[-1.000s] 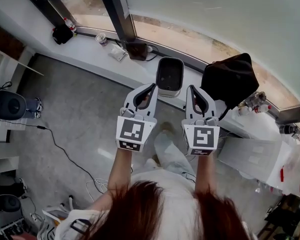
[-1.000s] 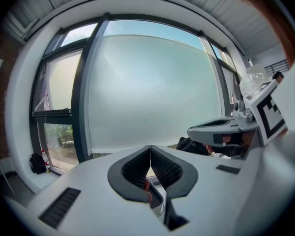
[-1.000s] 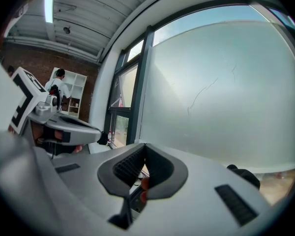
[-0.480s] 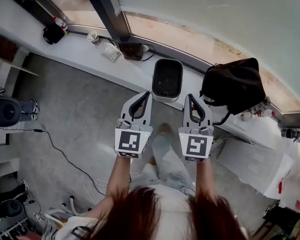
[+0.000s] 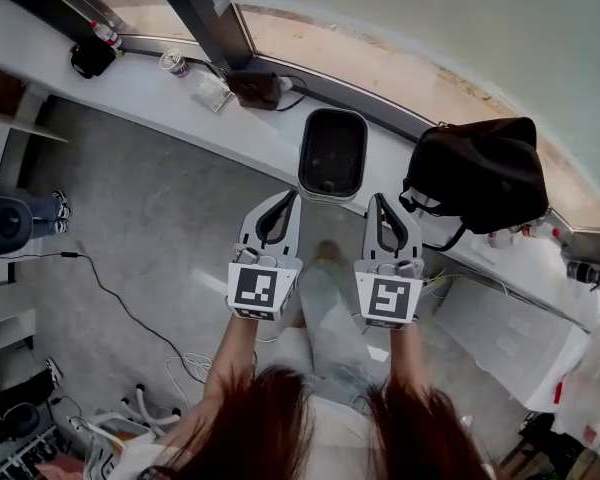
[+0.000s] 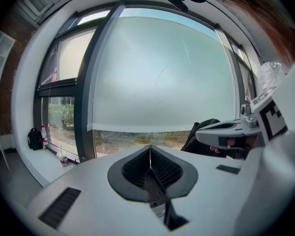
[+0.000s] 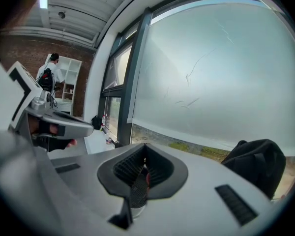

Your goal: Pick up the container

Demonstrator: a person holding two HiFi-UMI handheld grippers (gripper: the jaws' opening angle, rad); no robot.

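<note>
A dark rectangular container (image 5: 332,154) with a pale rim stands on the white window ledge (image 5: 150,93) in the head view. Both grippers hover short of it, above the floor, tips toward the ledge. My left gripper (image 5: 290,195) is just below the container's near left corner, shut and empty. My right gripper (image 5: 375,199) is below its near right corner, also shut with nothing held. In the left gripper view, that gripper (image 6: 149,149) shows its jaws pressed together; the right gripper (image 7: 144,149) looks the same in its own view. Neither gripper view shows the container.
A black bag (image 5: 477,175) sits on the ledge right of the container. A dark pouch (image 5: 256,90), a cup (image 5: 171,62), a bottle (image 5: 104,34) and a black object (image 5: 88,58) lie along the ledge to the left. Cables (image 5: 110,288) run across the grey floor.
The view has shifted, so the container and bag sit lower and farther right in the picture. Both grippers stay shut and side by side, a little farther below the container than before.
</note>
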